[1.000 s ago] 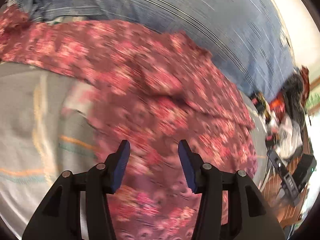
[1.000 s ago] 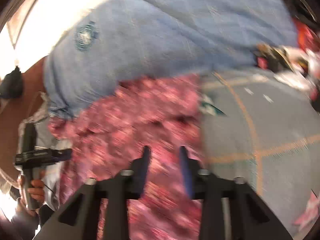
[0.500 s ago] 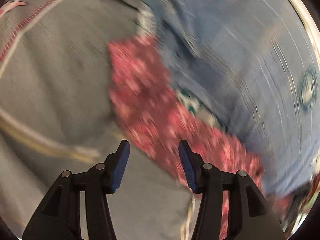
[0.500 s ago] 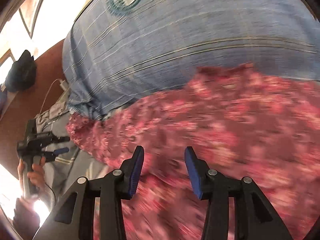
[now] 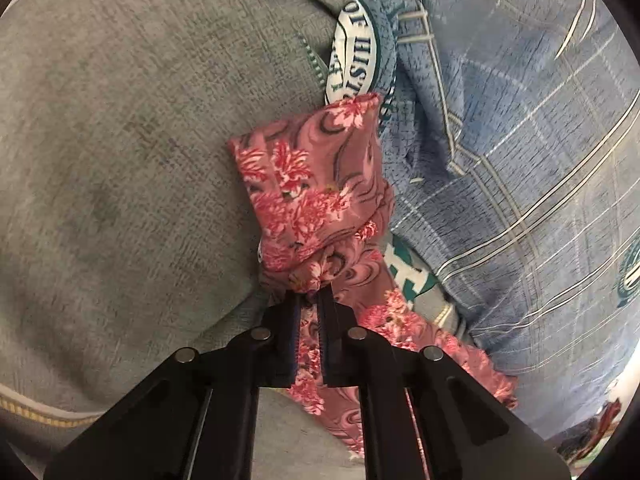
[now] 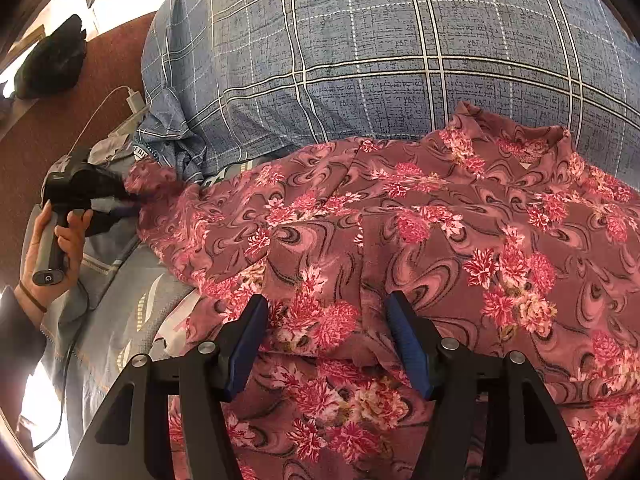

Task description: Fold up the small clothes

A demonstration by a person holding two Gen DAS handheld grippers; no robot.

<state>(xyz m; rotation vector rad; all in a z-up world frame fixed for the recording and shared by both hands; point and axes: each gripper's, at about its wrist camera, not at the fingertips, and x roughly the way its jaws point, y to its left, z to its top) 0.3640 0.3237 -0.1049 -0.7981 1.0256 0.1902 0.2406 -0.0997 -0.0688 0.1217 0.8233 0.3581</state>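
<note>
A maroon shirt with pink and red flowers [image 6: 420, 232] lies spread on the bed, its collar at the far right. My left gripper [image 5: 308, 300] is shut on the end of one sleeve [image 5: 312, 184], which bunches up past the fingertips. It shows in the right wrist view [image 6: 132, 200] at the far left, held in a hand. My right gripper [image 6: 326, 320] is open and hovers just above the shirt's body, with cloth under both fingers.
A blue plaid pillow [image 6: 380, 48] lies behind the shirt and beside the sleeve [image 5: 520, 140]. A grey bed sheet [image 5: 120, 140] is under everything. A white charger and cable [image 6: 134, 100] and a dark bag [image 6: 52, 60] lie on the red-brown surface at left.
My left gripper has swung to the sleeve end and shut on it. My right gripper has moved over the shirt's body and stayed open.
</note>
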